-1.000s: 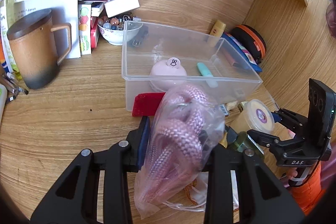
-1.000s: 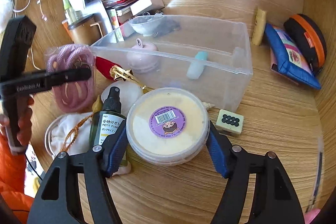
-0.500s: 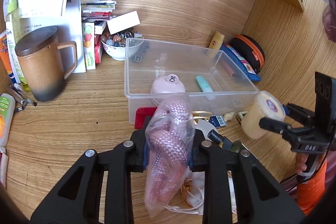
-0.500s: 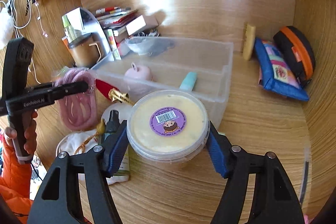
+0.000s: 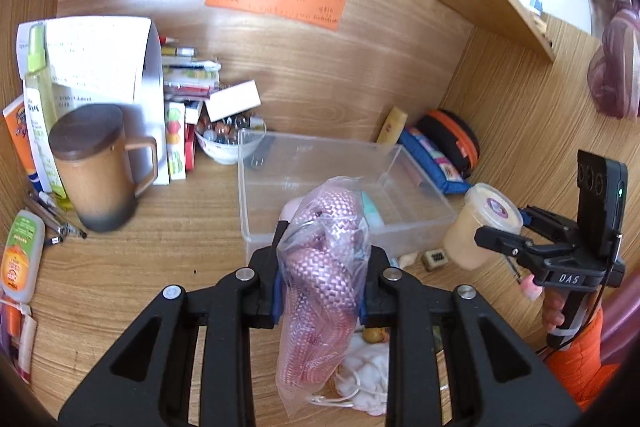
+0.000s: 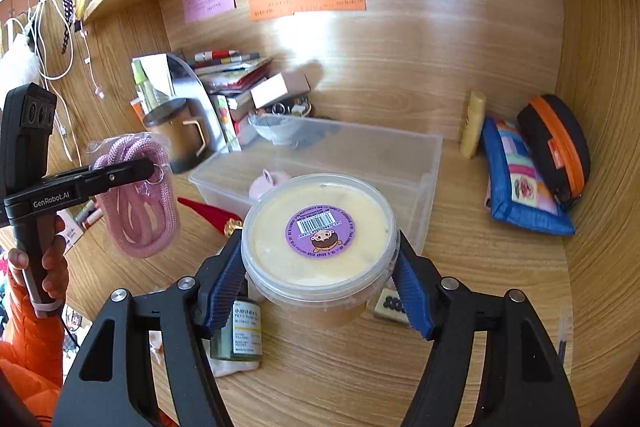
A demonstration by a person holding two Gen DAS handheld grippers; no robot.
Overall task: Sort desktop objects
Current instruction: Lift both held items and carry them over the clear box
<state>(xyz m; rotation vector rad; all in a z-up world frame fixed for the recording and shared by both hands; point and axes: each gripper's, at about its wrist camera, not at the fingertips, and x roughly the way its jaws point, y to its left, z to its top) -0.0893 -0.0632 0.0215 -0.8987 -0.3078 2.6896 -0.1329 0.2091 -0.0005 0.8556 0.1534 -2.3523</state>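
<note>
The left tongs (image 5: 320, 291) pinch the bagged pink cord (image 5: 320, 267) above the counter (image 5: 140, 267); the right tongs (image 6: 320, 291) clamp the yellow tub (image 6: 320, 239); slick plastic could slip before reaching the clear bin (image 6: 424, 163).

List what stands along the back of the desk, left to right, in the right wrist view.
Lidded brown mug → stack of books → clear plastic box → yellow tube → blue patchwork pouch → black and orange case.
</note>
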